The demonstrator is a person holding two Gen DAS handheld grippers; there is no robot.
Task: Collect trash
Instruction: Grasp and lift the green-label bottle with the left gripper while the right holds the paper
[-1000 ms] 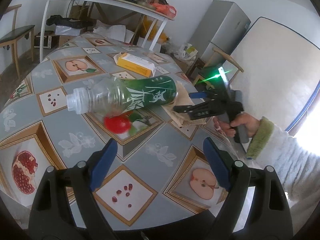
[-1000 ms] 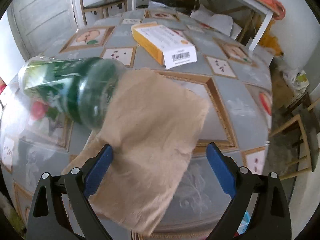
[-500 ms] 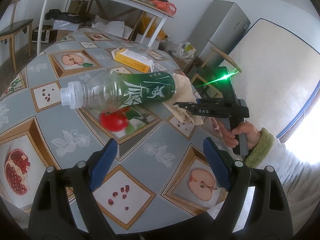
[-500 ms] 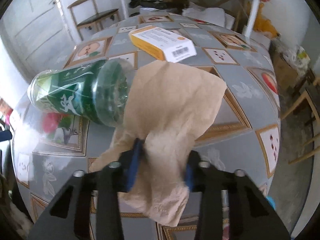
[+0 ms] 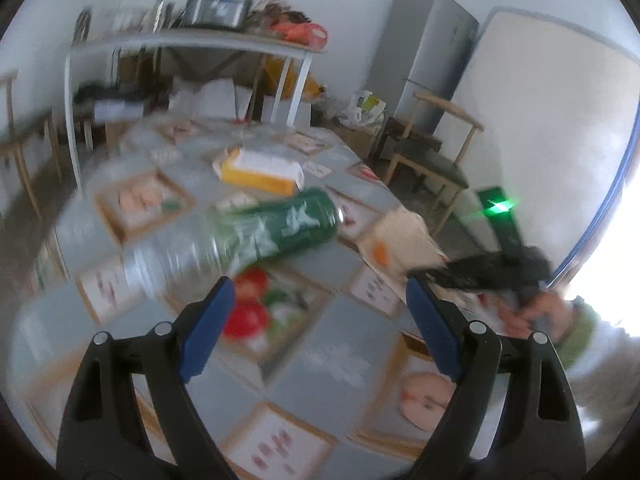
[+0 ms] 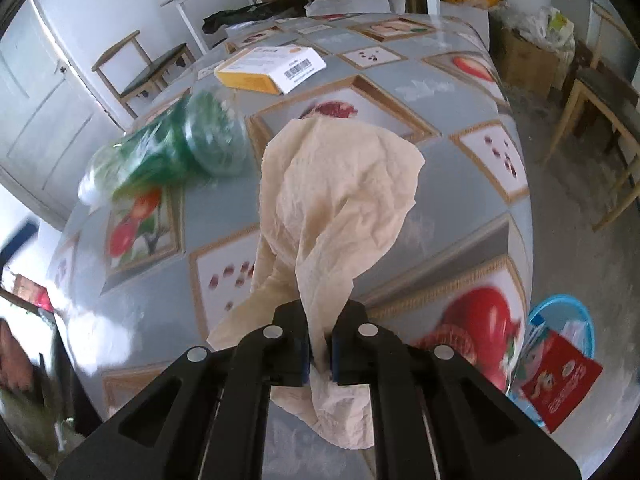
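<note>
Pinching the tan paper napkin (image 6: 336, 200), the right gripper (image 6: 319, 354) has just clamped tight.

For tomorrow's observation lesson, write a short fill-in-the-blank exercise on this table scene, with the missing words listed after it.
1. The right gripper is shut on a beige paper ____.
2. The left gripper is open and holds ____.
3. The green-labelled bottle lies on its ____ on the table.
4. The bucket on the floor is ____ in colour.

Missing words: napkin; nothing; side; blue

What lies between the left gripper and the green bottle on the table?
Nothing solid: in the left wrist view only bare tablecloth with a printed red fruit separates the open left gripper from the bottle.
</note>
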